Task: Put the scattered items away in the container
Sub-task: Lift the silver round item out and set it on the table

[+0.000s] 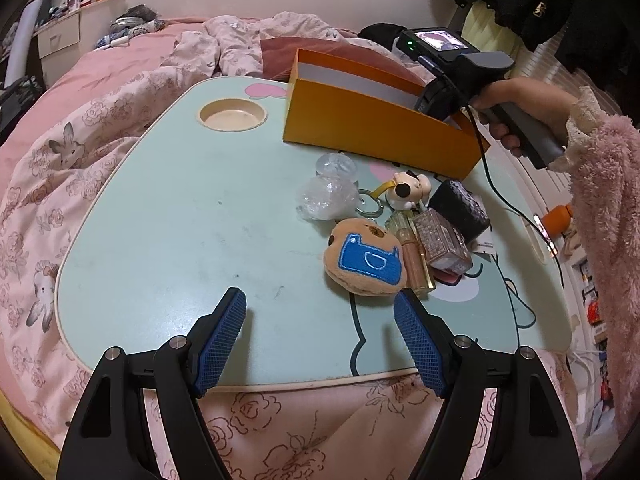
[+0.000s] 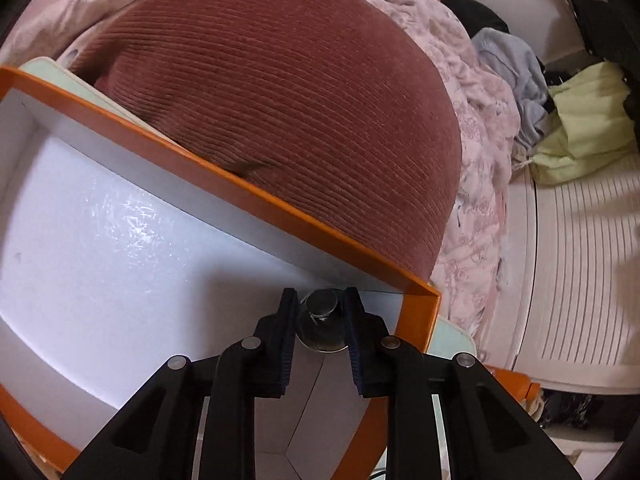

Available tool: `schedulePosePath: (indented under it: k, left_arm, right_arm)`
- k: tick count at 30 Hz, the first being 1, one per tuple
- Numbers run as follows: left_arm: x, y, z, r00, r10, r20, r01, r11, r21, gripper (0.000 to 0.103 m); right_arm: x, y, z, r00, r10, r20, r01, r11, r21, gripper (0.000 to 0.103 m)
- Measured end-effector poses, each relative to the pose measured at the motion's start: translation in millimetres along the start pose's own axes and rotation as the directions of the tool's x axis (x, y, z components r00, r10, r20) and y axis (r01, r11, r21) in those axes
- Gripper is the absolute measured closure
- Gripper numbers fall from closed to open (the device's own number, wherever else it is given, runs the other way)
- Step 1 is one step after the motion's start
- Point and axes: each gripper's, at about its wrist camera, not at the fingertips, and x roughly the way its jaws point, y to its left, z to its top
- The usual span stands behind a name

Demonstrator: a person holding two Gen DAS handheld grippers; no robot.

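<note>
Right gripper (image 2: 320,312) pinches small bottle (image 2: 321,326) over orange box (image 2: 256,196).

A mint-green lap table (image 1: 168,216) sits on a bed spread with a pink floral quilt (image 1: 60,184). Beyond the table lies a maroon corduroy pillow (image 2: 288,92). Left of the bed, a white drawer unit (image 1: 58,38) stands against the pale wall.

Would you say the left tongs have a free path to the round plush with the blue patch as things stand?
Probably yes. The left tongs stand open and empty just short of the round plush, with bare tabletop between them; the glass bottles lie on its far side.
</note>
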Motion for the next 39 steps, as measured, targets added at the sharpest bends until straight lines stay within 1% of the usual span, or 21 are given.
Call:
schedulePosePath:
  k: [4, 6, 8, 9, 11, 12, 14, 16, 17, 19, 22, 26, 27, 30, 32, 33, 35, 36, 37, 38, 39]
  left_arm:
    - [0.4, 0.1, -0.7, 1.0, -0.001, -0.001, 0.001, 1.0, -0.003, 0.026]
    - [0.4, 0.2, -0.7, 1.0, -0.001, -0.002, 0.001, 1.0, -0.003, 0.026]
    - [0.4, 0.2, -0.8, 1.0, -0.001, -0.003, 0.001, 1.0, -0.004, 0.026]
    - [0.6, 0.2, -0.9, 1.0, -0.001, -0.004, 0.001, 1.0, -0.004, 0.026]
    - [1.1, 0.5, -0.9, 1.0, 0.0, -0.006, 0.0, 1.0, -0.005, 0.026]
    - [1.6, 0.6, -1.0, 1.0, 0.001, -0.008, -0.001, 1.0, -0.006, 0.026]
    - [2.0, 0.5, -1.2, 1.0, 0.002, -0.012, -0.002, 1.0, -0.006, 0.026]
    - [2.5, 0.2, -1.4, 1.0, 0.006, -0.015, -0.006, 1.0, -0.004, 0.026]
    - [2.7, -0.6, -1.4, 1.0, 0.008, -0.017, -0.008, 1.0, -0.001, 0.026]
    - [2.3, -2.6, -1.5, 1.0, 0.013, -0.015, -0.013, 1.0, 0.008, 0.026]
    - [3.5, -5.6, -1.0, 1.0, 0.02, -0.019, -0.02, 1.0, 0.023, 0.026]
    - [7.1, -9.3, -1.5, 0.999, 0.026, -0.034, -0.025, 0.999, 0.042, 0.026]
    - [7.7, -10.4, -2.0, 0.999, 0.028, -0.036, -0.026, 0.999, 0.047, 0.026]
    - [7.6, -12.0, -2.9, 0.999, 0.032, -0.036, -0.03, 0.998, 0.054, 0.026]
    - [7.0, -11.6, -2.6, 0.999, 0.035, -0.033, -0.033, 0.998, 0.055, 0.026]
    - [7.0, -11.3, -2.1, 0.999, 0.034, -0.033, -0.032, 0.998, 0.054, 0.026]
    - [6.8, -10.1, -1.5, 0.999, 0.035, -0.031, -0.033, 0.998, 0.049, 0.026]
    - [6.7, -9.6, -1.4, 0.999, 0.035, -0.03, -0.033, 0.998, 0.047, 0.026]
    - [6.5, -8.9, -1.5, 0.999, 0.035, -0.029, -0.034, 0.998, 0.045, 0.026]
    - [6.4, -8.6, -1.6, 0.999, 0.035, -0.029, -0.033, 0.998, 0.044, 0.026]
    - [6.6, -8.4, -1.6, 0.999, 0.034, -0.03, -0.033, 0.999, 0.042, 0.026]
  right_arm:
    - [-10.2, -8.4, -2.5, 0.993, 0.109, 0.038, -0.11, 0.993, 0.046, 0.087]
    - [-18.6, -15.5, -4.1, 0.987, 0.141, 0.074, -0.146, 0.987, 0.068, 0.087]
    - [-35.7, -21.3, -10.3, 0.976, 0.175, 0.126, -0.185, 0.98, 0.071, 0.087]
    - [-46.8, -23.5, -16.0, 0.967, 0.203, 0.155, -0.216, 0.974, 0.071, 0.087]
    - [-72.3, -28.5, -34.1, 0.937, 0.269, 0.224, -0.292, 0.953, 0.078, 0.087]
    - [-85.0, -30.1, -46.6, 0.916, 0.306, 0.258, -0.334, 0.94, 0.074, 0.087]
    - [-105.9, -28.7, -72.3, 0.87, 0.388, 0.306, -0.422, 0.905, 0.052, 0.087]
    - [-117.4, -26.6, -101.2, 0.819, 0.471, 0.329, -0.508, 0.861, 0.033, 0.087]
    - [-119.1, -24.4, -115.8, 0.805, 0.49, 0.334, -0.529, 0.848, 0.03, 0.087]
    - [-113.8, -25.9, -143.0, 0.79, 0.512, 0.337, -0.556, 0.83, 0.044, 0.087]
    - [-94.4, -28.8, -171.3, 0.755, 0.564, 0.333, -0.62, 0.78, 0.085, 0.087]
    - [-74.8, -16.2, -186.4, 0.741, 0.599, 0.304, -0.652, 0.75, 0.112, 0.087]
    - [-70.1, -12.8, -185.3, 0.741, 0.602, 0.298, -0.654, 0.747, 0.118, 0.087]
    - [-58.8, -1.1, -182.6, 0.754, 0.596, 0.278, -0.645, 0.753, 0.135, 0.087]
    - [-53.4, 7.0, -180.8, 0.739, 0.615, 0.276, -0.663, 0.736, 0.135, 0.087]
    - [-52.1, 10.1, -179.5, 0.738, 0.615, 0.277, -0.663, 0.736, 0.134, 0.087]
    - [-50.9, 11.5, -179.9, 0.76, 0.586, 0.281, -0.636, 0.758, 0.142, 0.086]
    - [-52.6, 11.7, -180.5, 0.769, 0.569, 0.29, -0.623, 0.769, 0.142, 0.084]
    - [-55.5, 10.6, -182.0, 0.77, 0.559, 0.308, -0.618, 0.773, 0.144, 0.08]
    - [-59.8, 8.4, -184.8, 0.764, 0.553, 0.333, -0.621, 0.77, 0.146, 0.072]
    - [-66.7, 5.0, -189.7, 0.752, 0.544, 0.372, -0.627, 0.765, 0.149, 0.066]
